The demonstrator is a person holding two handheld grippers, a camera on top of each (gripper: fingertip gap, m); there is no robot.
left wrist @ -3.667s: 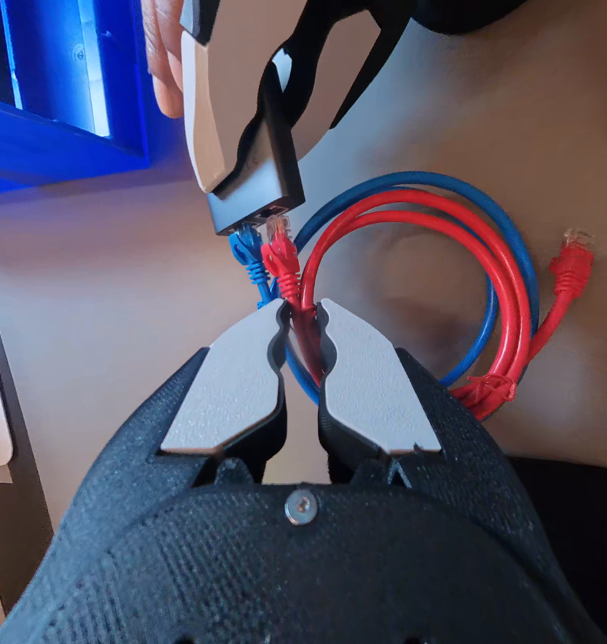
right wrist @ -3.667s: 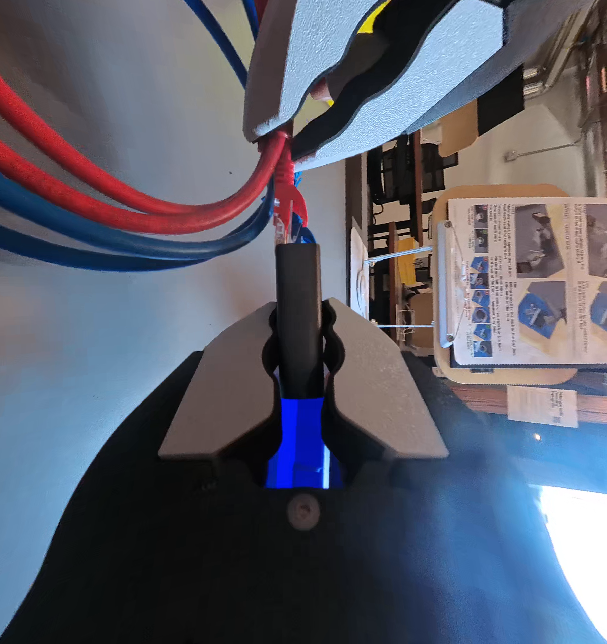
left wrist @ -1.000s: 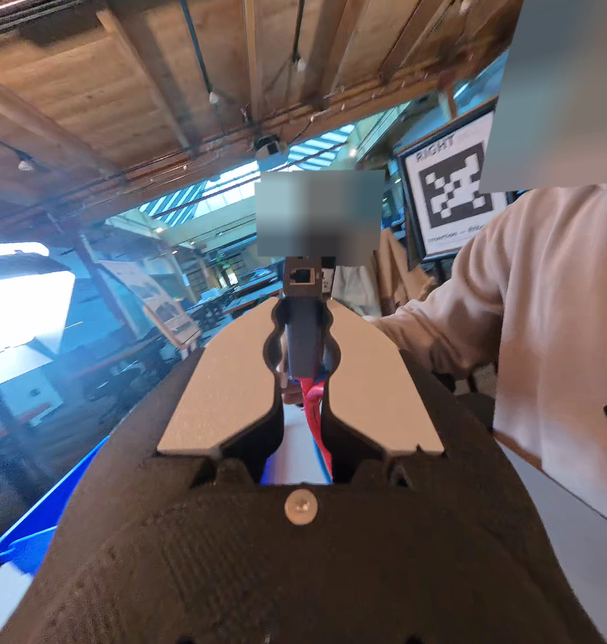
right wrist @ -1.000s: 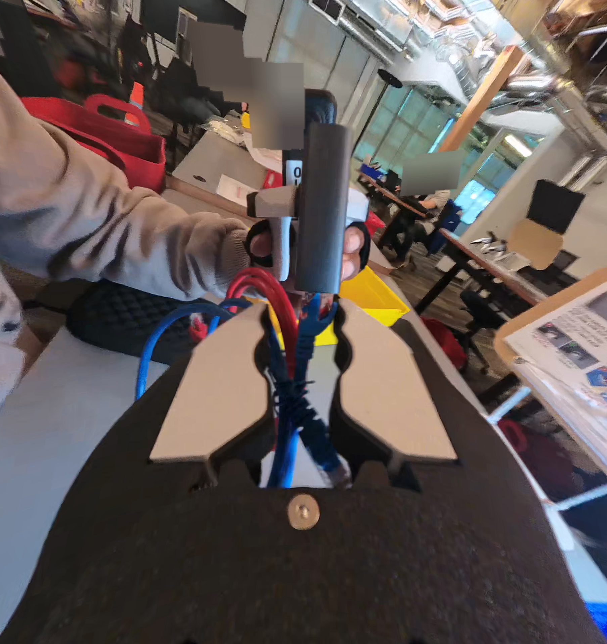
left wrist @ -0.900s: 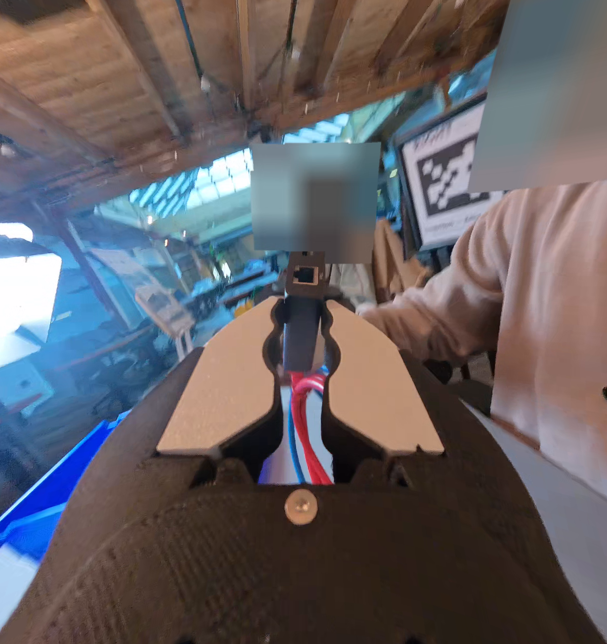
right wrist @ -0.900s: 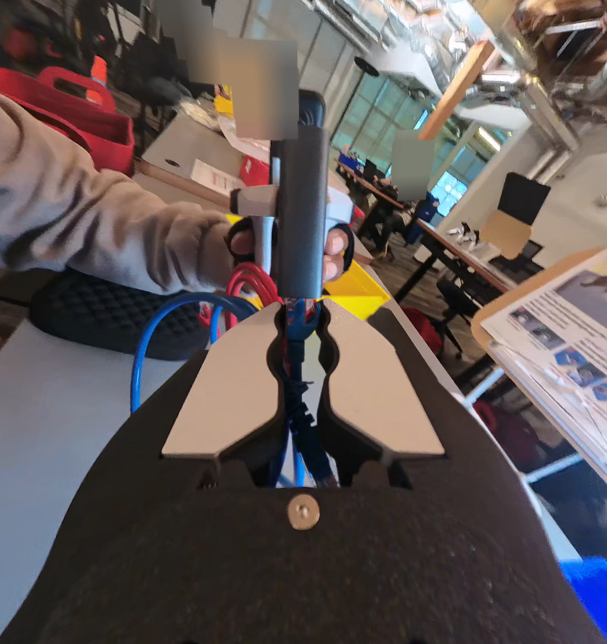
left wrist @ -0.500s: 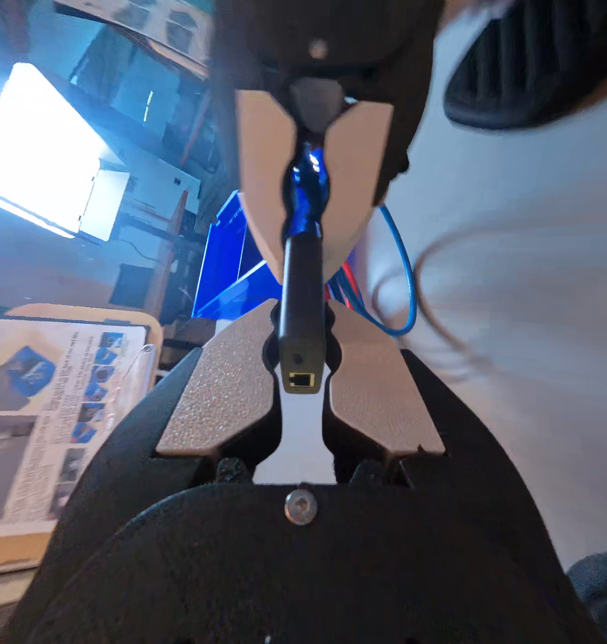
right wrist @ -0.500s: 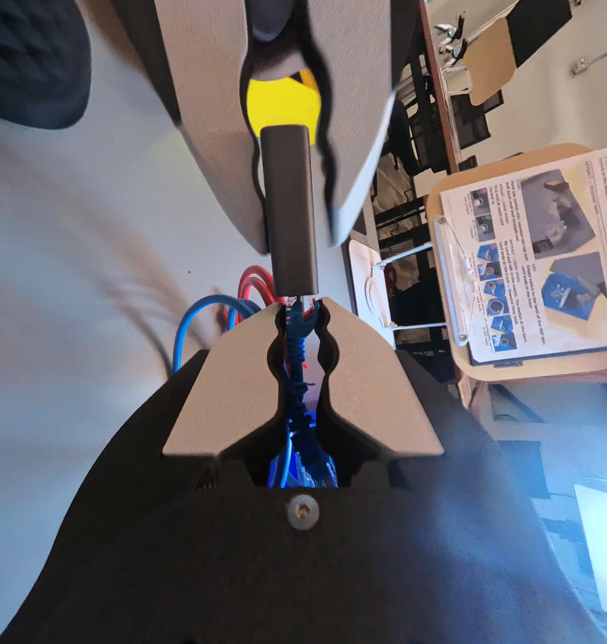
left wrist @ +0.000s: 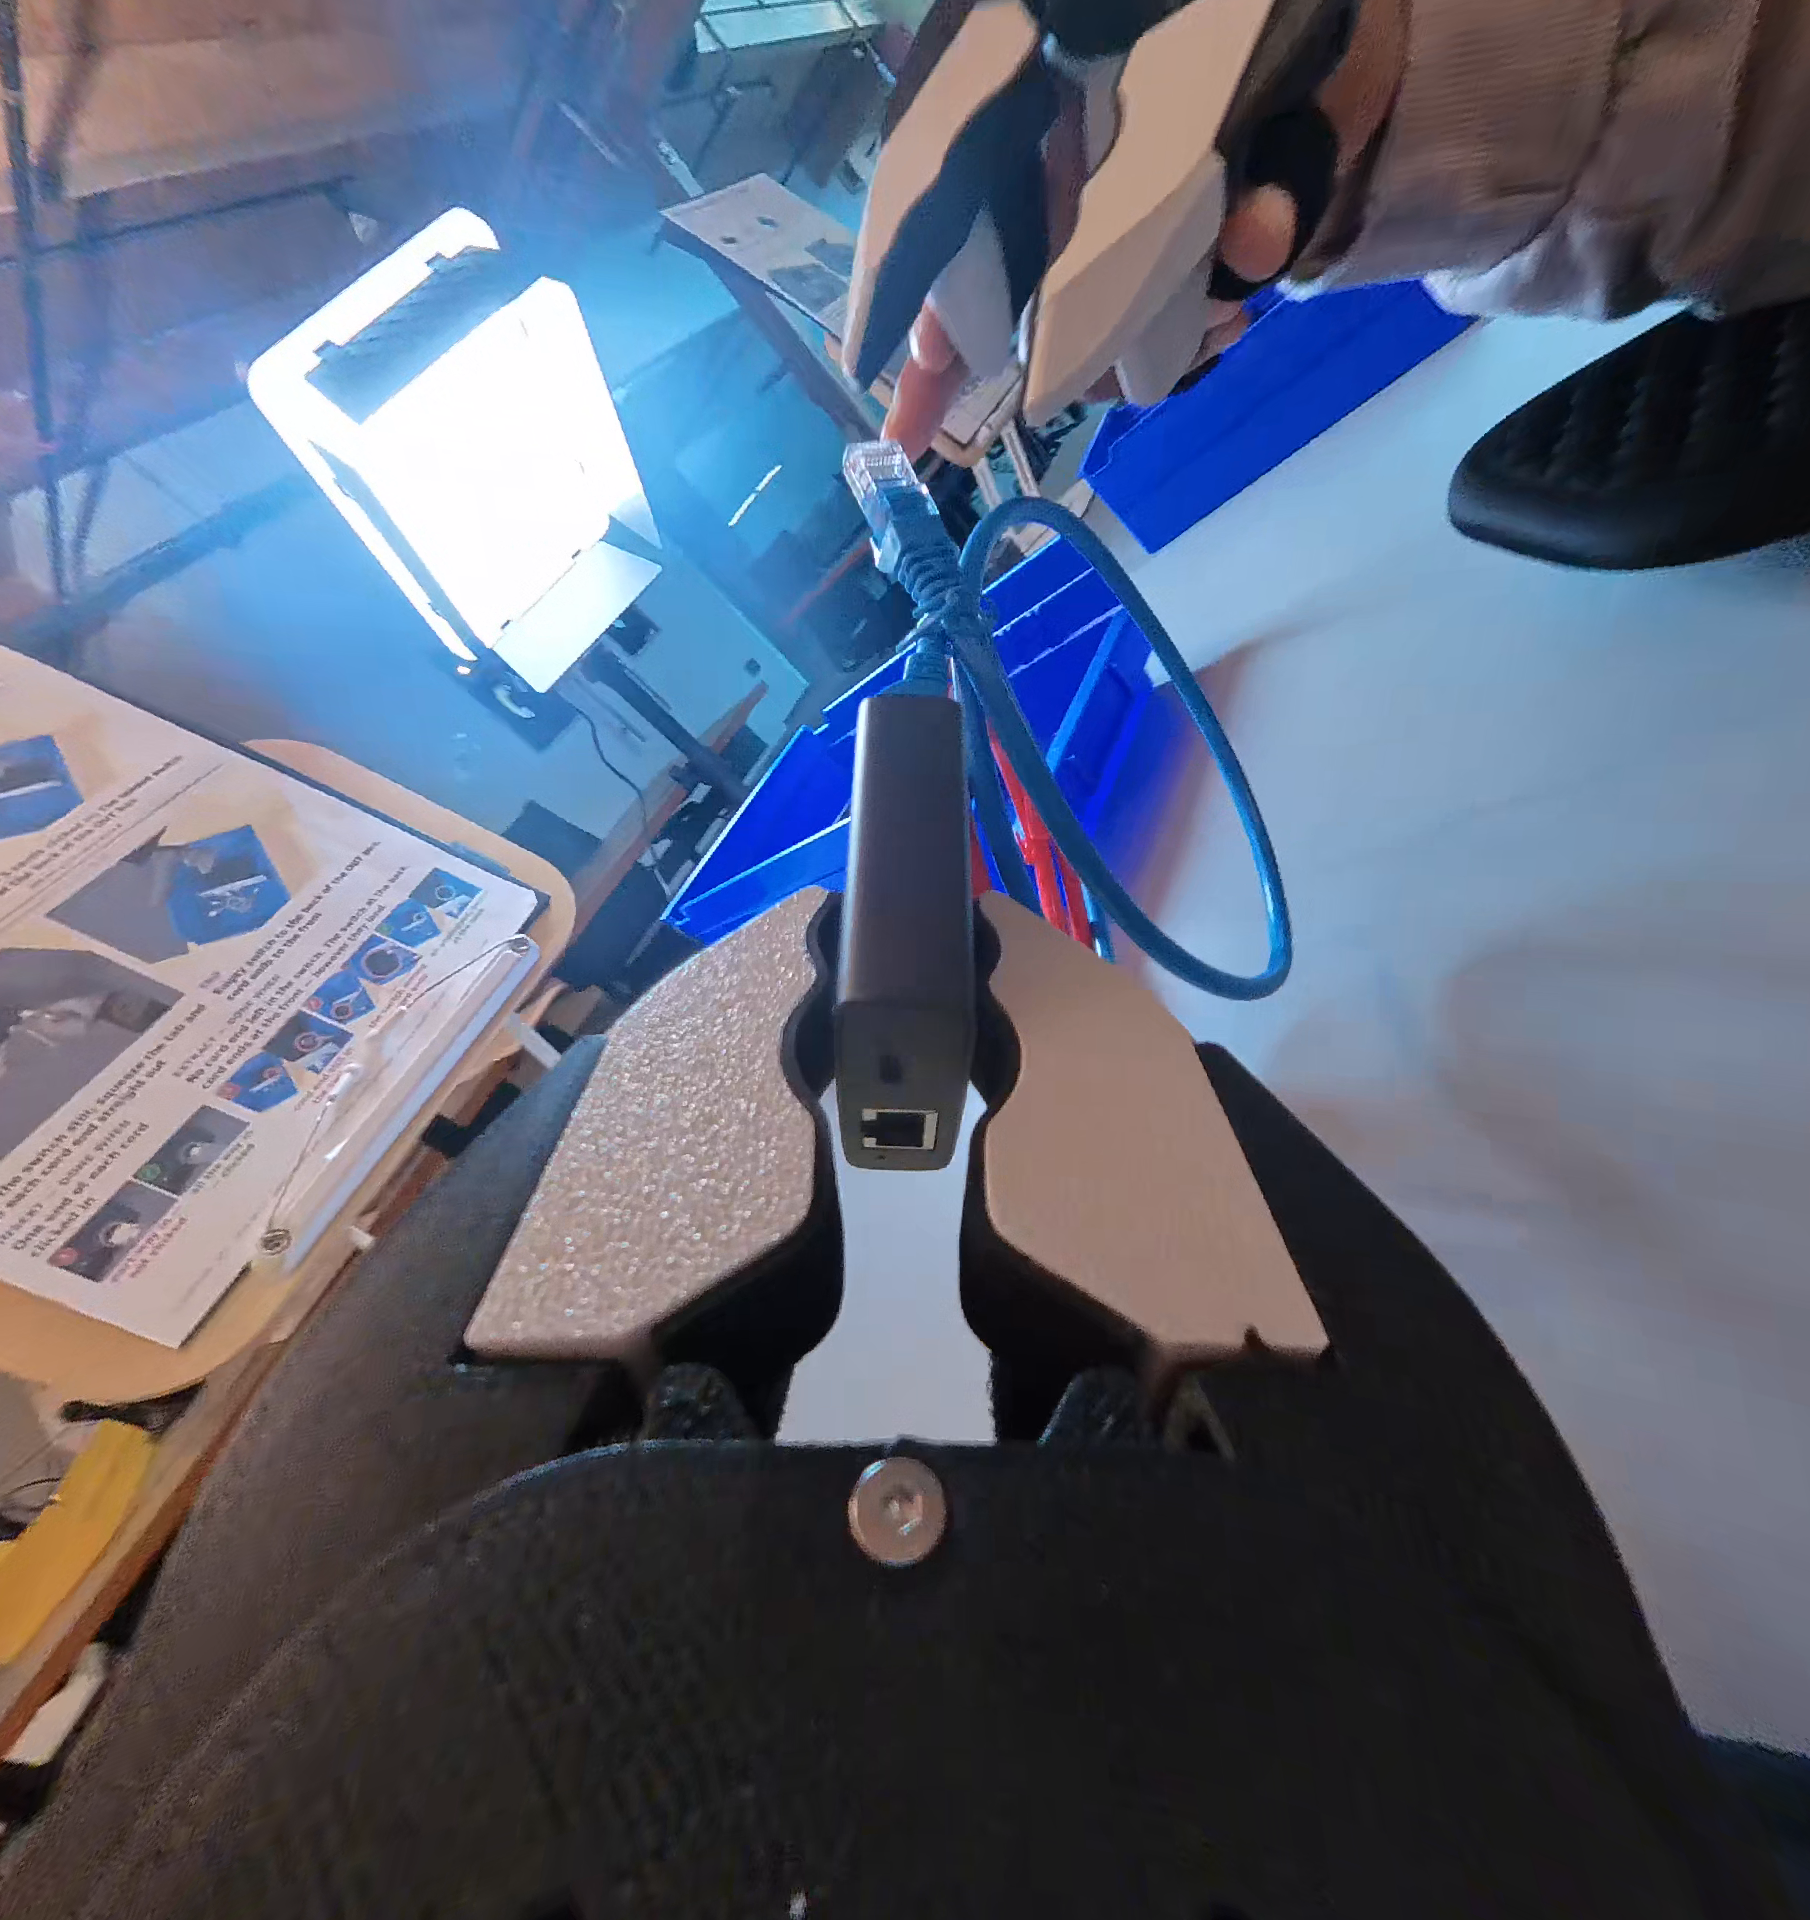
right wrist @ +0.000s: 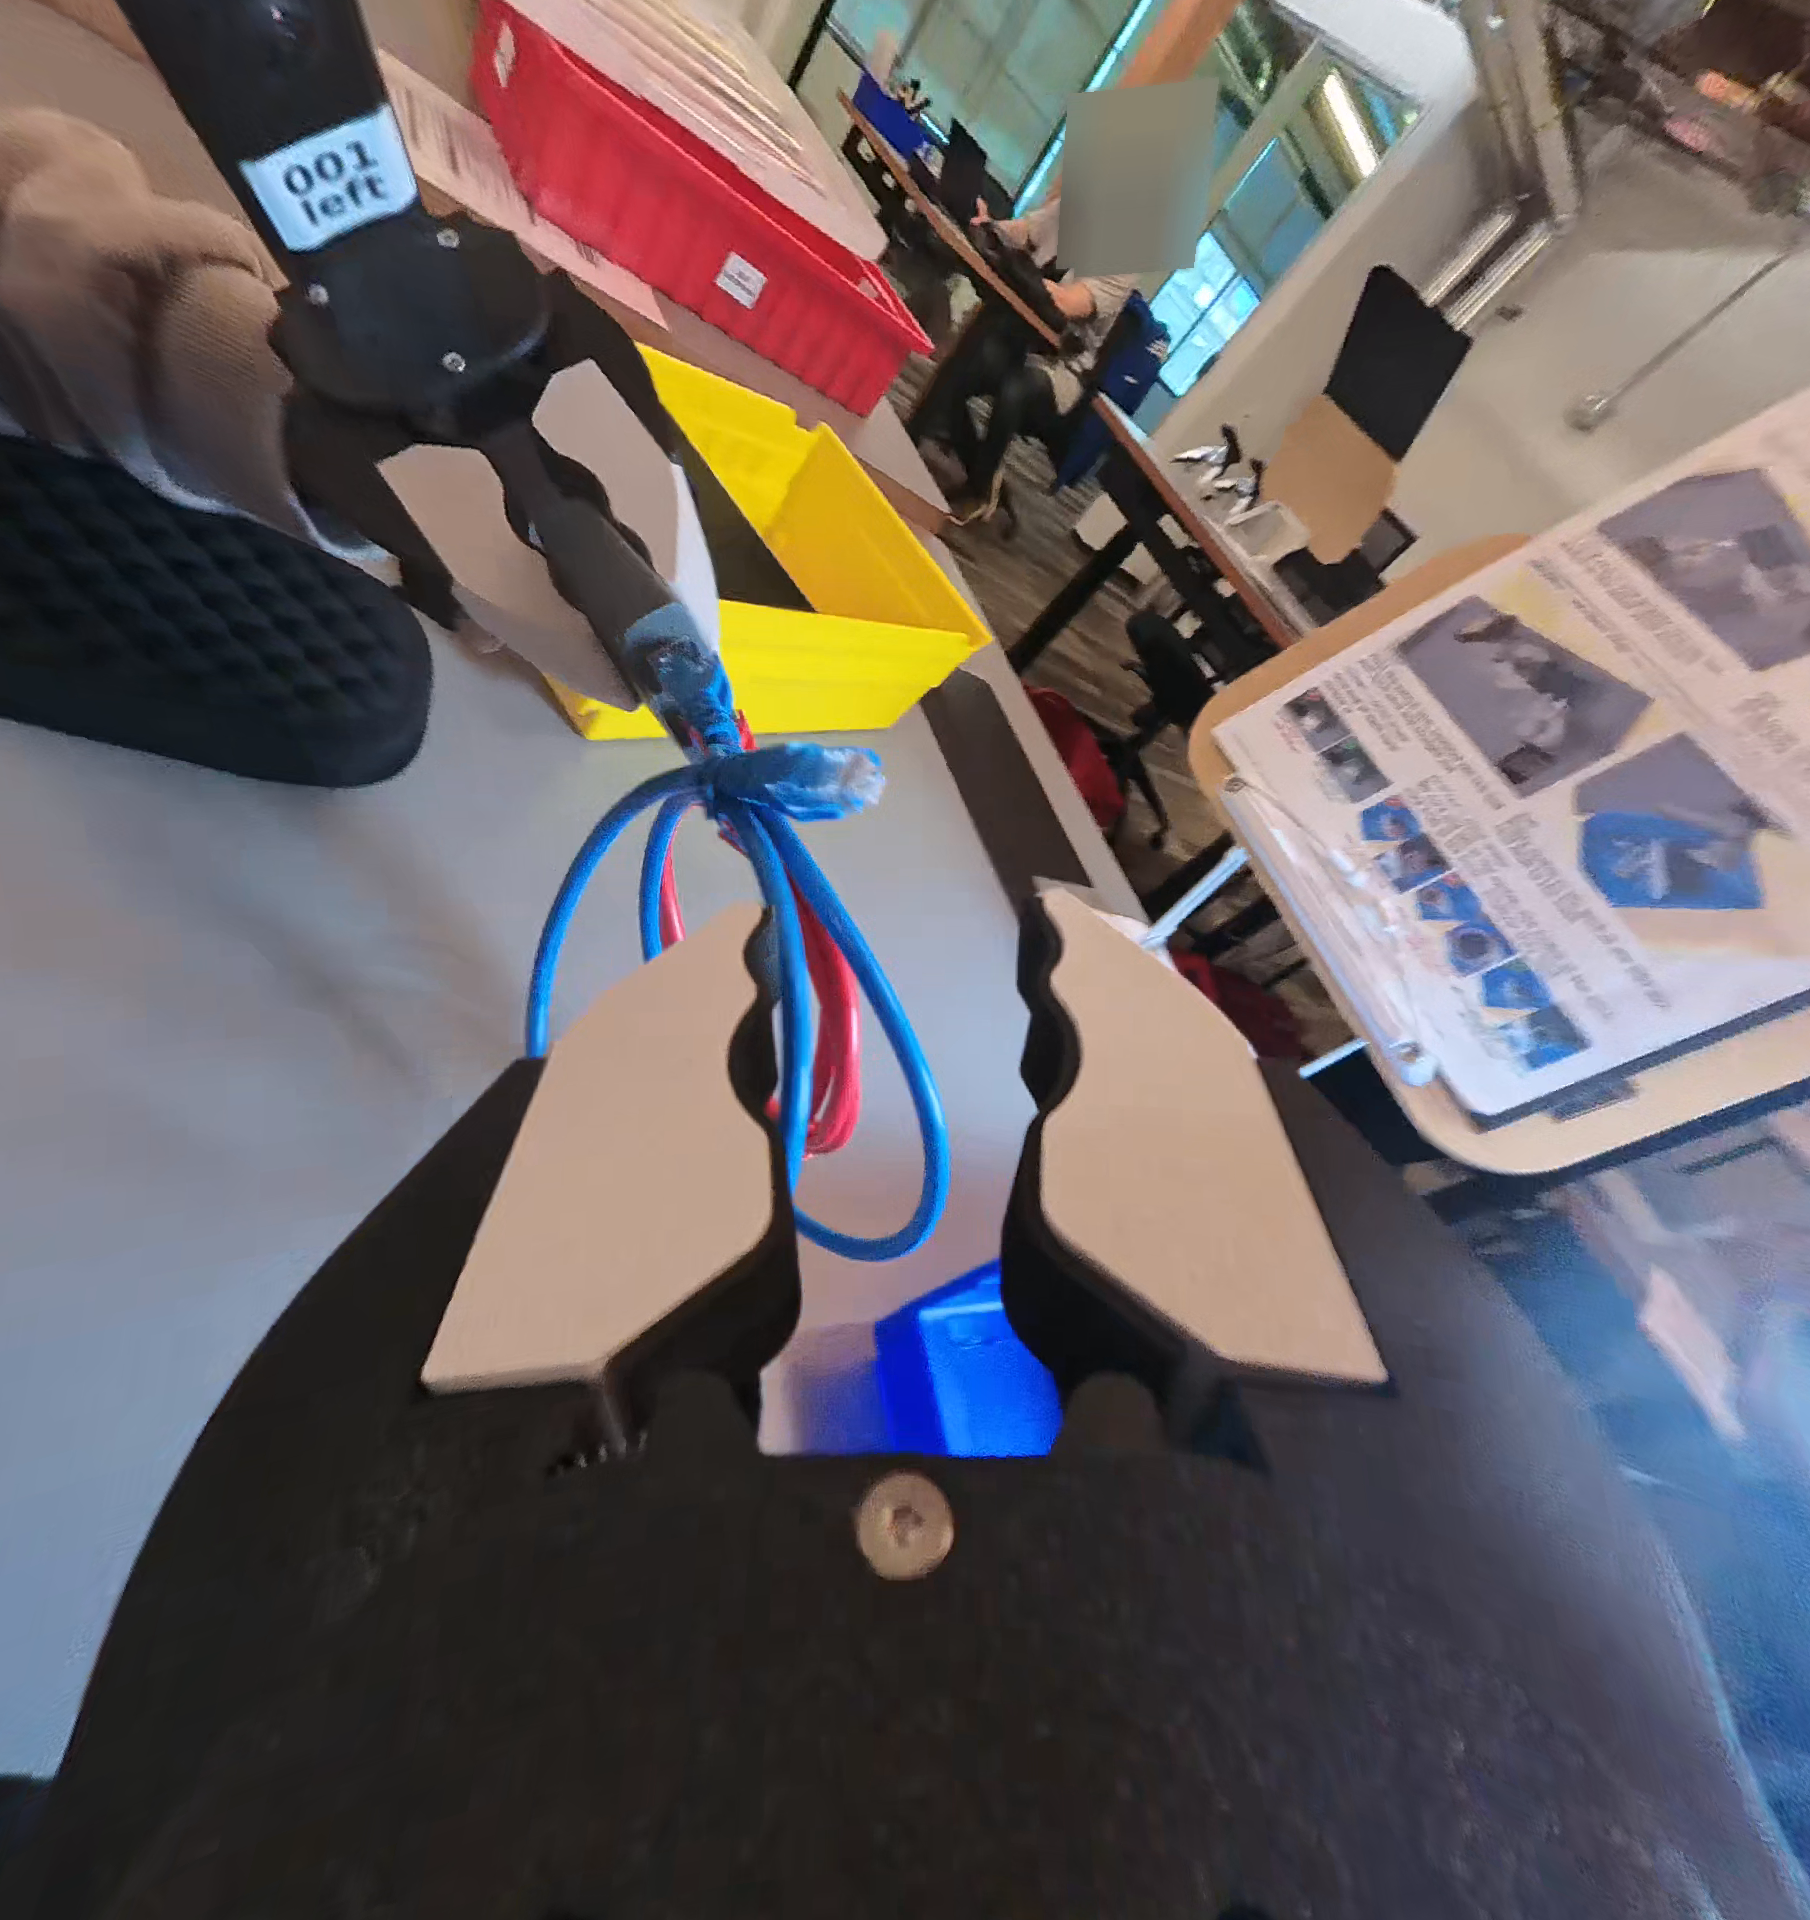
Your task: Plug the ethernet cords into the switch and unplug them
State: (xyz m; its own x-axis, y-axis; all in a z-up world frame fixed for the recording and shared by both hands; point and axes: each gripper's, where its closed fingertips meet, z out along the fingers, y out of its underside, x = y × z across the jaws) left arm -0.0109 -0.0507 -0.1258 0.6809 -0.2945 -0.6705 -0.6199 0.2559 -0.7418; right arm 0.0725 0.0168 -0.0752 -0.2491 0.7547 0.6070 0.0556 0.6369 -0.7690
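Note:
My left gripper [left wrist: 906, 904] is shut on the slim dark grey switch [left wrist: 906, 883] and holds it above the white table [left wrist: 1555, 987]. An empty port [left wrist: 899, 1127] faces the camera. A blue cord [left wrist: 1192, 831] and red cords [left wrist: 1036, 842] hang bundled from the switch's far end. A free blue plug [left wrist: 885, 488] sticks up beyond it. My right gripper [right wrist: 896, 914] is open and empty, apart from the cords, with the blue loop [right wrist: 880, 1091] and red cords [right wrist: 833, 1039] in front of it. The free plug [right wrist: 828, 779] shows there by the switch [right wrist: 610, 582]. The right gripper also shows in the left wrist view [left wrist: 984, 353].
A yellow bin [right wrist: 859, 582] and a red bin [right wrist: 672, 197] stand behind the switch. Blue bins [left wrist: 1265, 405] sit at the table's edge. A clipboard with an instruction sheet [right wrist: 1566, 810] stands to the side. A black padded rest [right wrist: 153, 613] lies on the table. A bright lamp [left wrist: 465, 436] glares. The tips of one gripper are about 12 cm away from the tips of the other. My left gripper is the nearer one to the black padded rest [right wrist: 153, 613]: about 15 cm, against 25 cm.
My right gripper opened, let go of the blue cord and drew back from the switch. A blue plug now sticks out free. My left gripper turned with the switch still held.

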